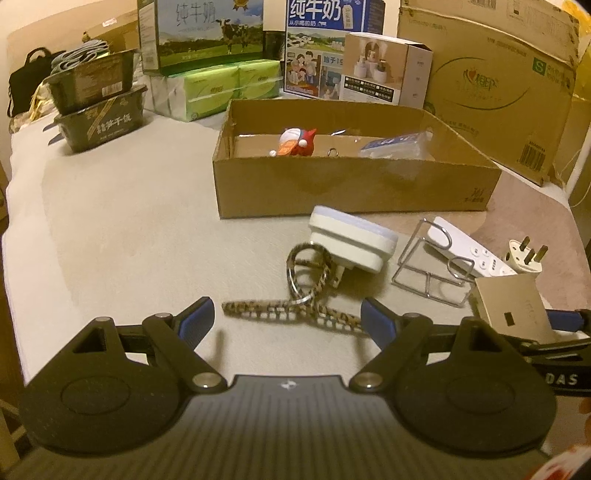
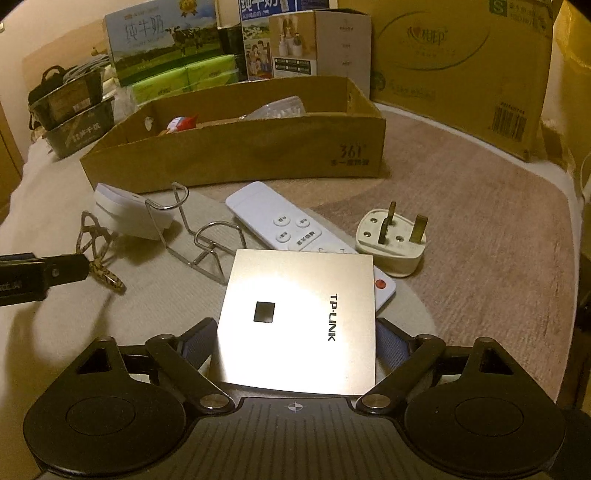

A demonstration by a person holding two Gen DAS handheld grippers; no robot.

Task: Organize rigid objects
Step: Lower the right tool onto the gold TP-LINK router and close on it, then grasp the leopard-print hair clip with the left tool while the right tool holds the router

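Cluttered cloth-covered table (image 1: 110, 221), stacked cartons (image 1: 498, 92)

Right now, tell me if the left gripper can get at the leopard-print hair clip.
Probably yes. The left gripper stands open with the leopard-print hair clip lying between its fingertips; nothing covers the clip, though its ring end lies close against the white night-light plug.

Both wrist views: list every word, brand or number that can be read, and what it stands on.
"TP-LINK": silver square panel.
"361°": cardboard tray; the line under it is too small to read.
"纯牛奶": green milk carton.
"纯牛奶": blue milk carton.
"DAS": right gripper, partly cut off.
Remote control button labels and big cardboard box barcode digits: too blurred to read.
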